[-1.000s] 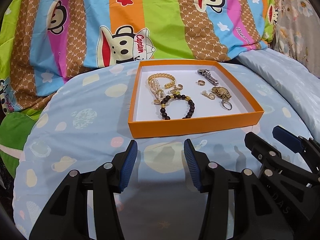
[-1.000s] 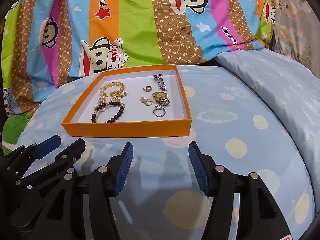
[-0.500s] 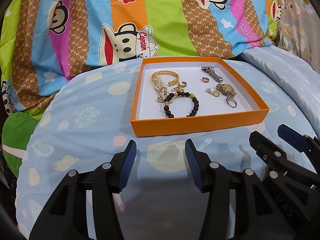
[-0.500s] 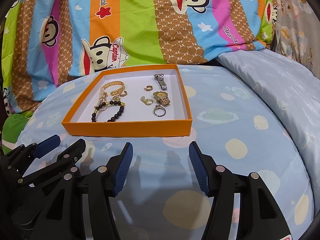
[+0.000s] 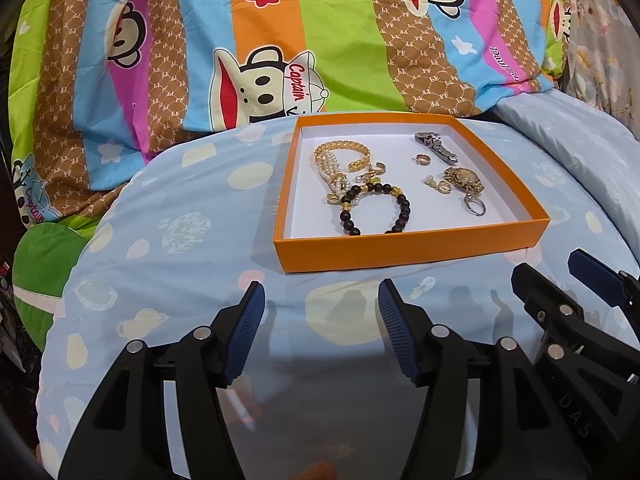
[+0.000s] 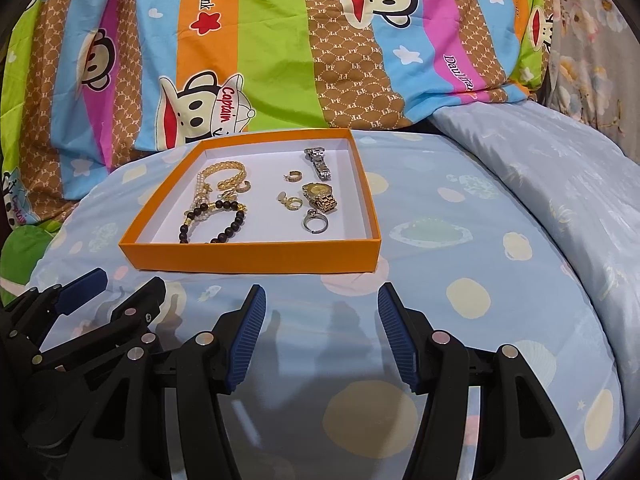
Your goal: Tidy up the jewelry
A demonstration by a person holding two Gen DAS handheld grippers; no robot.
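Observation:
An orange box (image 5: 404, 246) (image 6: 248, 254) with a white floor lies on the blue bedding. It holds a gold chain bracelet (image 5: 340, 150) (image 6: 226, 170), a pearl strand (image 5: 334, 176), a dark bead bracelet (image 5: 376, 210) (image 6: 216, 220), a gold watch (image 5: 464, 180) (image 6: 320, 196), a silver watch band (image 5: 436, 146) (image 6: 318, 162), a silver ring (image 5: 474, 206) (image 6: 316, 220) and small gold earrings (image 6: 292, 200). My left gripper (image 5: 320, 328) is open and empty, in front of the box. My right gripper (image 6: 320, 328) is open and empty beside it.
A light blue spotted cover (image 5: 168, 240) (image 6: 460, 248) forms a rounded mound under the box. A striped monkey-print quilt (image 5: 280, 40) (image 6: 280, 40) rises behind it. A pale blue pillow (image 6: 560, 168) lies at the right.
Both grippers have drawn back slightly and lowered; the box sits a little farther up and to the right in the left wrist view. Both stay open and empty.

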